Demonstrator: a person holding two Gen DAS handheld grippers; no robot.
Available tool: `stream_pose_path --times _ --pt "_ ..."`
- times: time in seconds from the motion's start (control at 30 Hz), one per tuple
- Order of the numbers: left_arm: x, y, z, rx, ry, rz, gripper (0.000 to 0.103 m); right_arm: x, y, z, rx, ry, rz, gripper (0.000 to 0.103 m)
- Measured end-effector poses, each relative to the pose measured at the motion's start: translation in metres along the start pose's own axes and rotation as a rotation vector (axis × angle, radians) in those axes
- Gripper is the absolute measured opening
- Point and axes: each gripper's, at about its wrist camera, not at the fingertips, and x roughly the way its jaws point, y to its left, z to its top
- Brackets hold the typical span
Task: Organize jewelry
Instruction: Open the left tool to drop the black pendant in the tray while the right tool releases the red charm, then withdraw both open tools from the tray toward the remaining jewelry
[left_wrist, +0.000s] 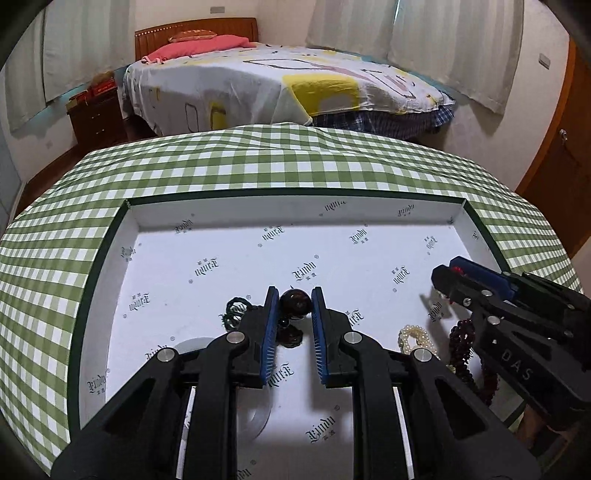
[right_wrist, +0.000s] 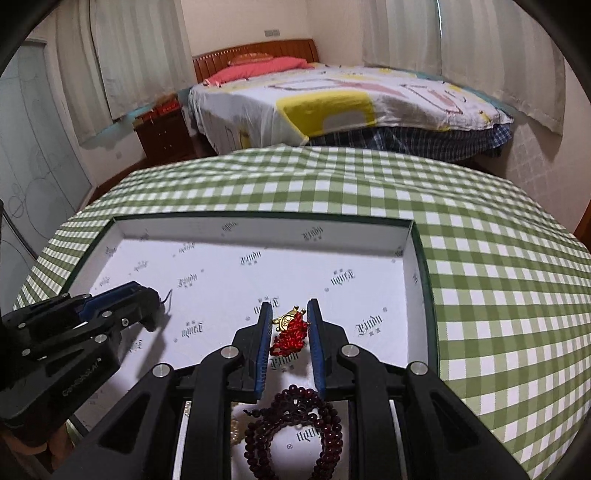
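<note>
In the left wrist view my left gripper (left_wrist: 294, 300) is shut on a large dark brown bead (left_wrist: 295, 303), low over the white tray (left_wrist: 207, 254). A dark cord and smaller beads trail under it. A green knotted cord (left_wrist: 234, 314) shows beside the left finger, partly hidden. My right gripper (right_wrist: 288, 310) is shut on a red knotted cord with a gold charm (right_wrist: 290, 326), also above the tray (right_wrist: 332, 254). Each gripper appears in the other's view: the right gripper (left_wrist: 448, 275) at the tray's right, the left gripper (right_wrist: 157, 299) at its left.
A pearl bracelet (left_wrist: 415, 338) and a dark red bead bracelet (left_wrist: 461, 343) lie at the tray's near right; the bead bracelet (right_wrist: 295, 424) sits under my right gripper. The tray rests on a green checked cloth (left_wrist: 258, 162). A bed (left_wrist: 280, 81) stands beyond the table.
</note>
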Motion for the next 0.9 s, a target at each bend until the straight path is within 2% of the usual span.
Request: stream_pose_path --times 0.13,0.23,0.37,0.43,0.47,0.5,0.67,0.9 --pt "0.002 -0.003 0.0 0.003 0.008 -0.009 0.021 0.001 -0.001 0.0 -0.007 0.004 -0.001 0.023" --pt "0.003 -0.004 -0.002 0.011 0.008 -0.007 0.028 0.001 -0.002 0.0 -0.007 0.002 0.0 0.024" --pt "0.003 -0.005 -0.002 0.013 0.006 -0.006 0.029 -0.001 -0.003 -0.001 -0.008 -0.01 -0.002 0.024" --pt "0.002 -0.006 -0.001 0.016 0.0 -0.006 0.035 -0.003 -0.003 0.0 -0.008 -0.02 -0.004 0.025" --pt "0.001 -0.006 -0.001 0.018 -0.006 -0.004 0.042 -0.004 -0.002 -0.001 -0.008 -0.025 -0.006 0.025" --pt "-0.002 -0.006 0.0 0.019 -0.018 -0.002 0.048 -0.006 -0.002 -0.002 -0.009 -0.031 -0.008 0.026" --pt "-0.021 -0.004 0.001 0.017 -0.071 -0.01 0.052 -0.017 0.002 -0.005 -0.021 -0.056 -0.019 0.03" --pt "-0.072 0.006 -0.005 -0.001 -0.224 -0.004 0.057 -0.057 0.002 -0.008 -0.015 -0.141 -0.03 0.035"
